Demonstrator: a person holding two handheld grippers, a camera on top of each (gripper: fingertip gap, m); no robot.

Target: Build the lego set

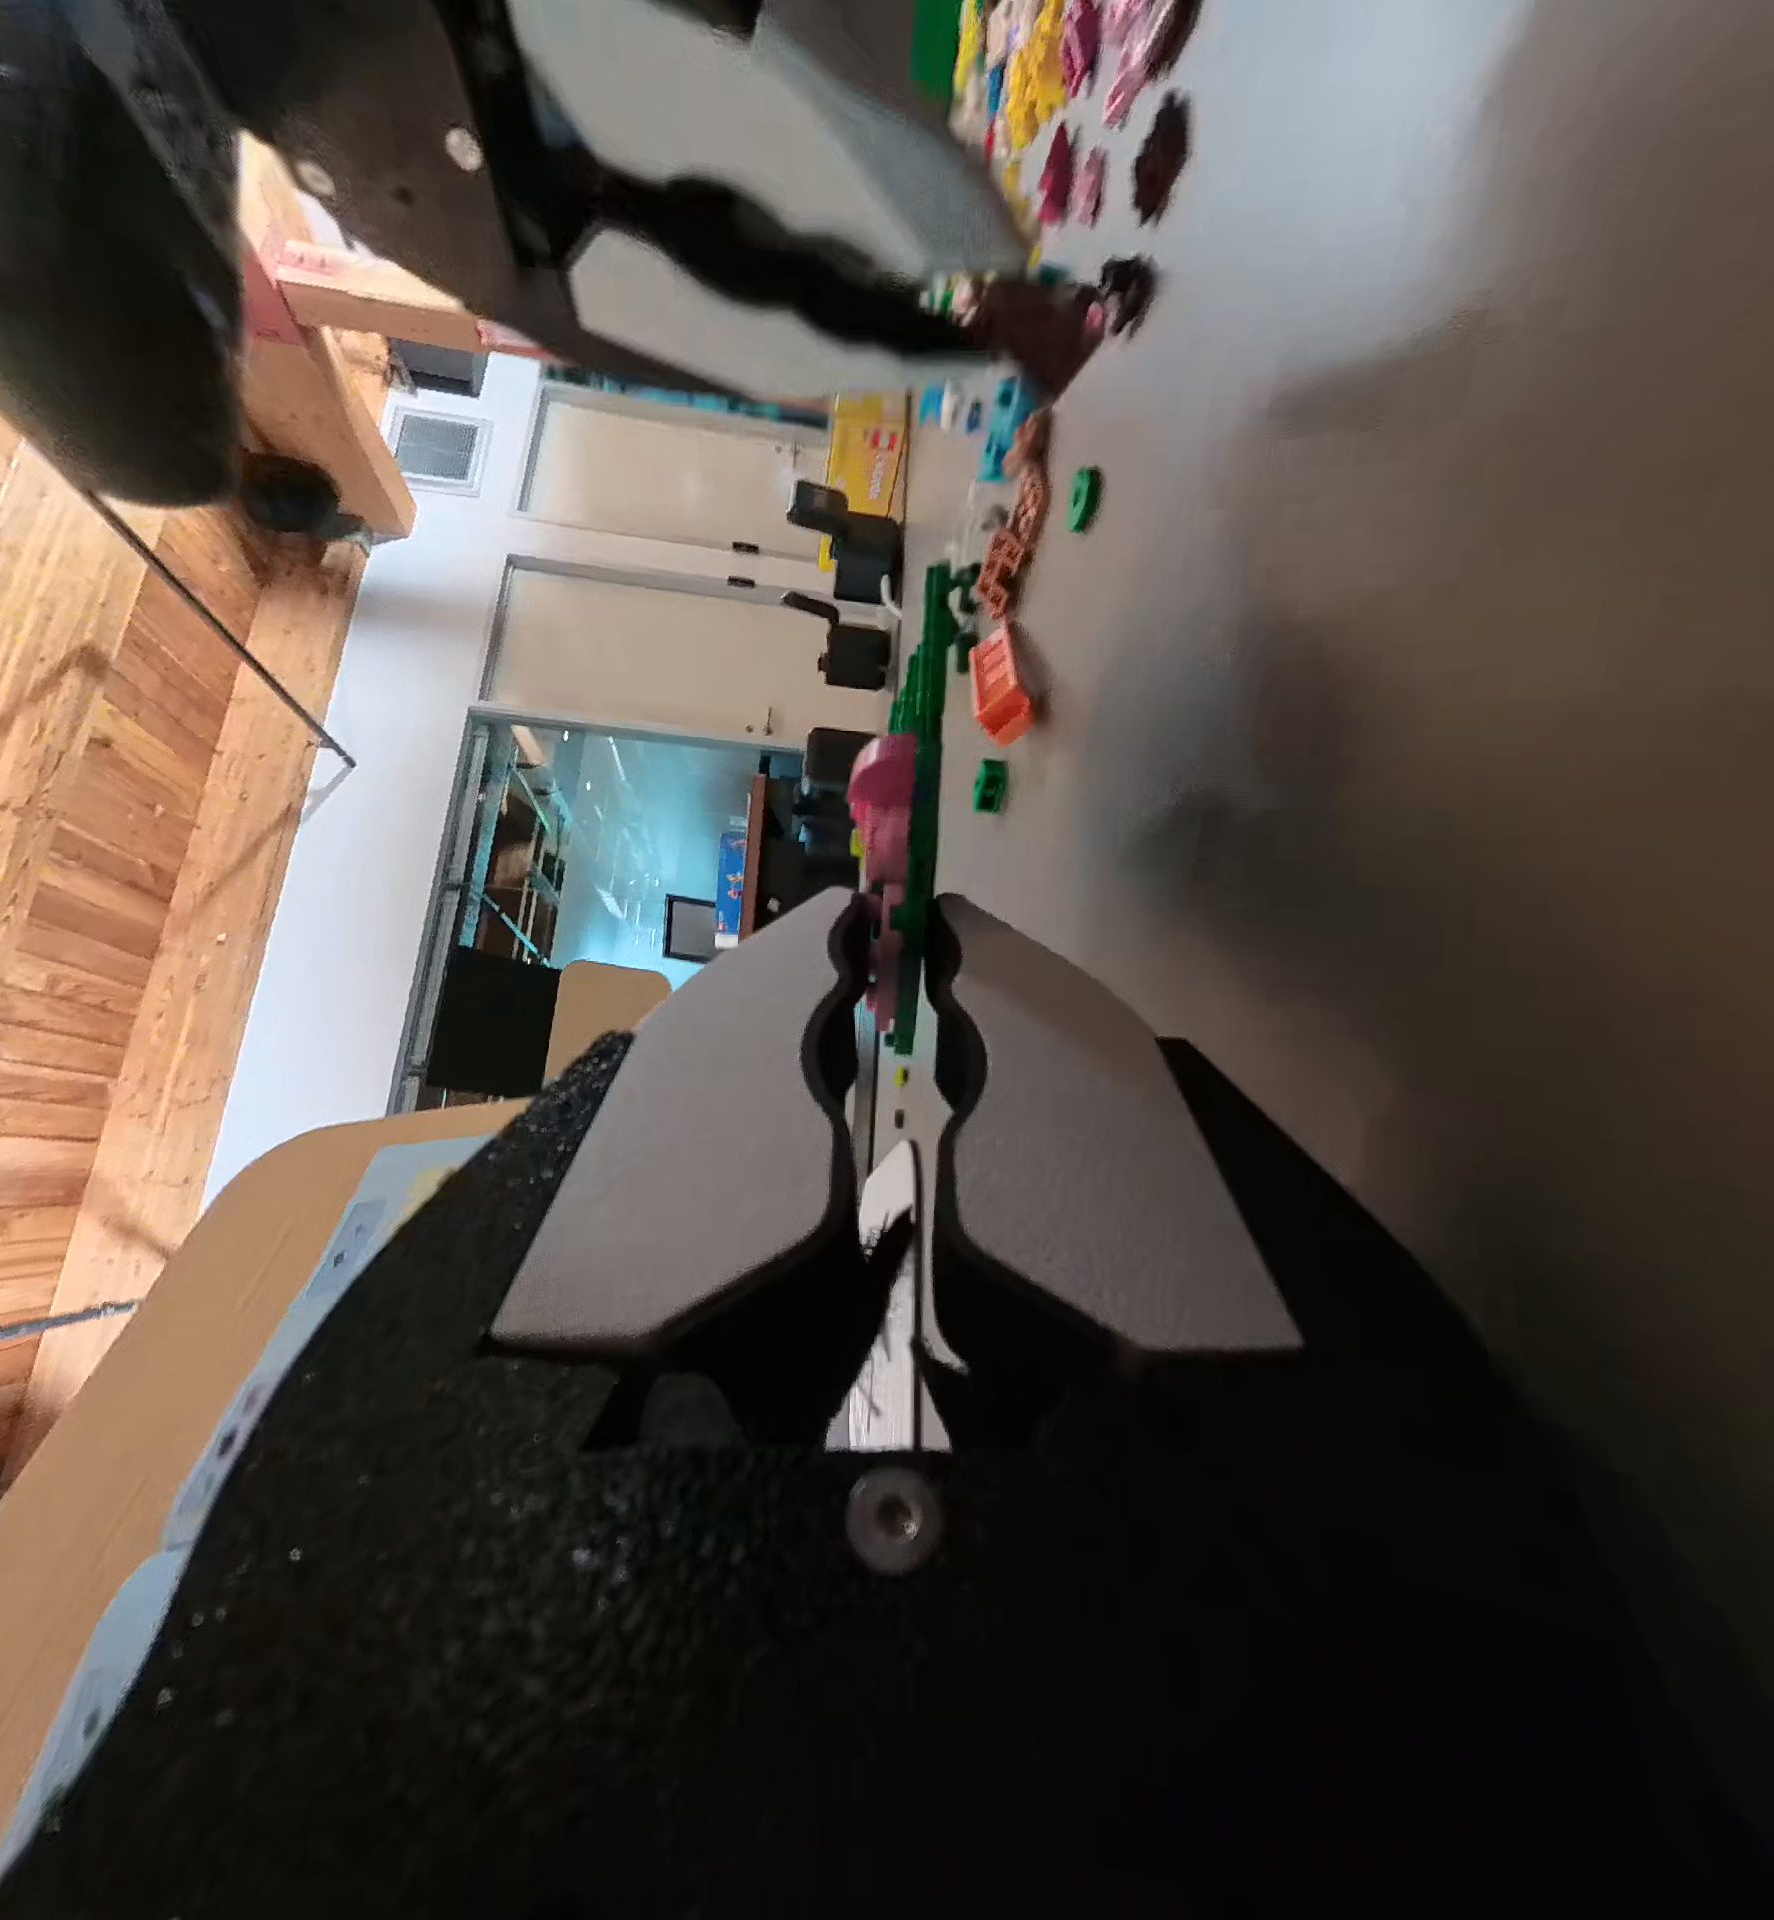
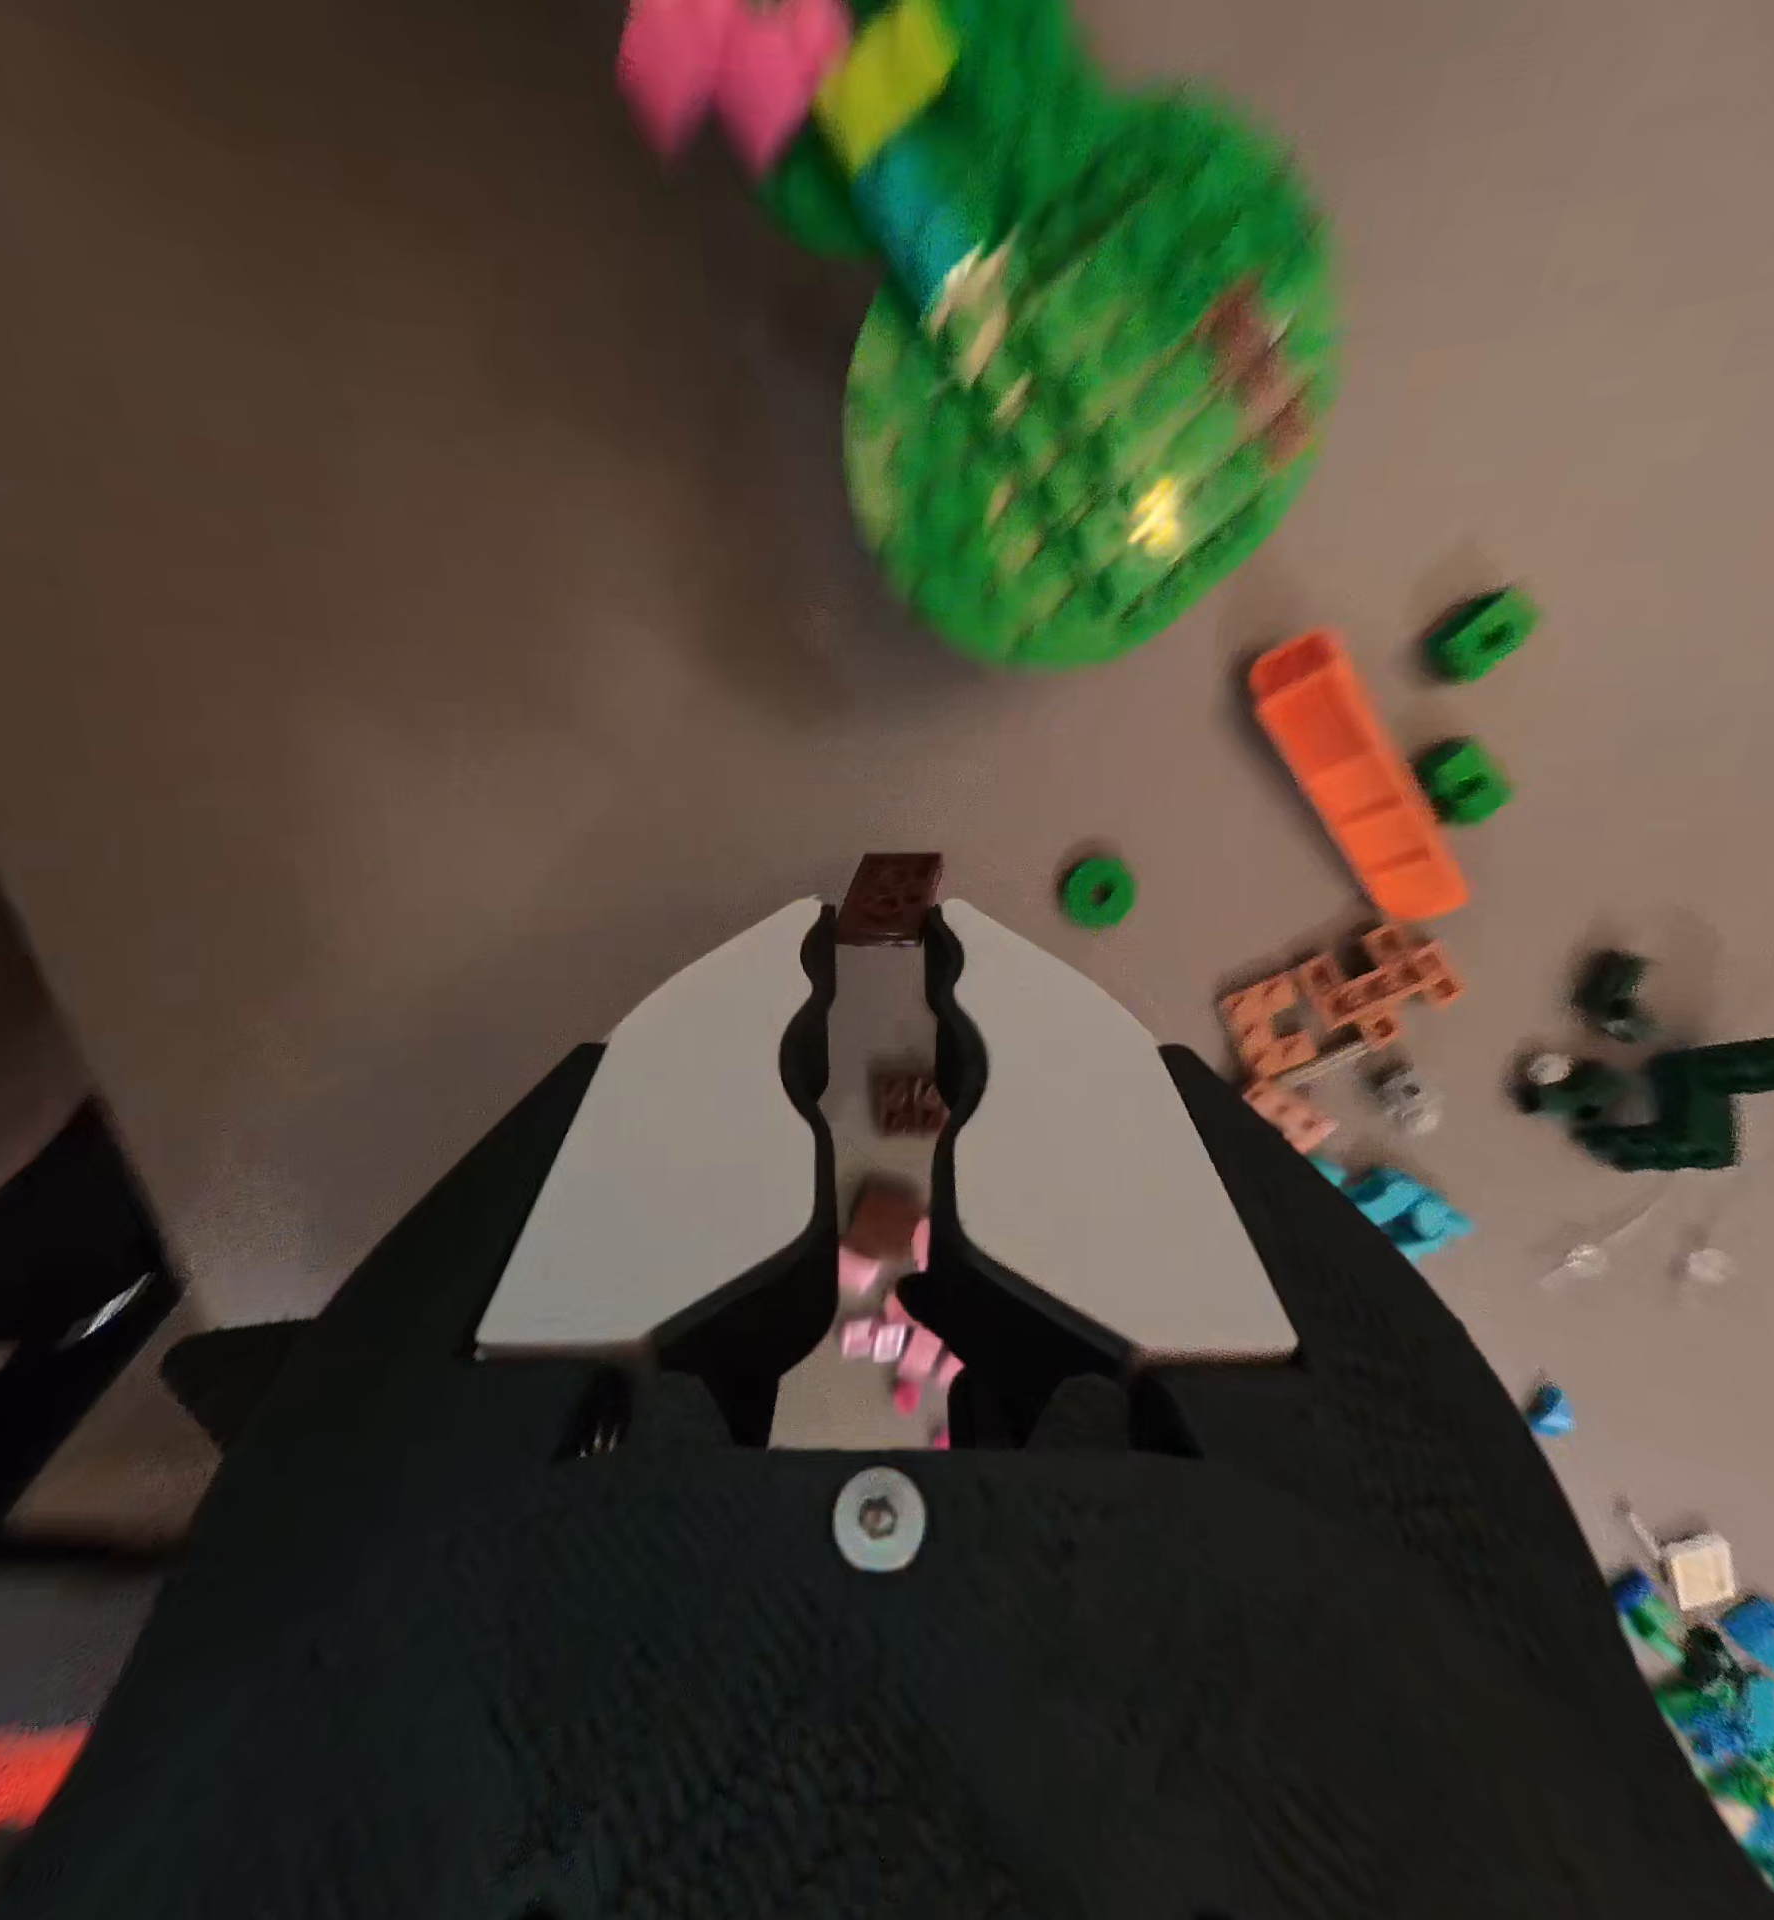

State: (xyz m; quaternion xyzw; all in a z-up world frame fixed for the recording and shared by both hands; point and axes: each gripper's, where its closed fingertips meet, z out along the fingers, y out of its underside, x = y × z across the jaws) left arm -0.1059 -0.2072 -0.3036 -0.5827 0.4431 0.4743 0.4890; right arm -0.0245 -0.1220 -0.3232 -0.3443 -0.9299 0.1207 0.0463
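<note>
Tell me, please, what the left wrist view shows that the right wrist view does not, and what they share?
Only the left wrist view shows the room: wooden panelling, a yellow box at the table's far edge, and the left gripper shut on the green baseplate, seen edge-on.

Only the right wrist view shows that baseplate's rounded, studded top, and blue-green pieces.

Both show the right gripper shut on a brown brick, the orange piece and the grey table.
</note>
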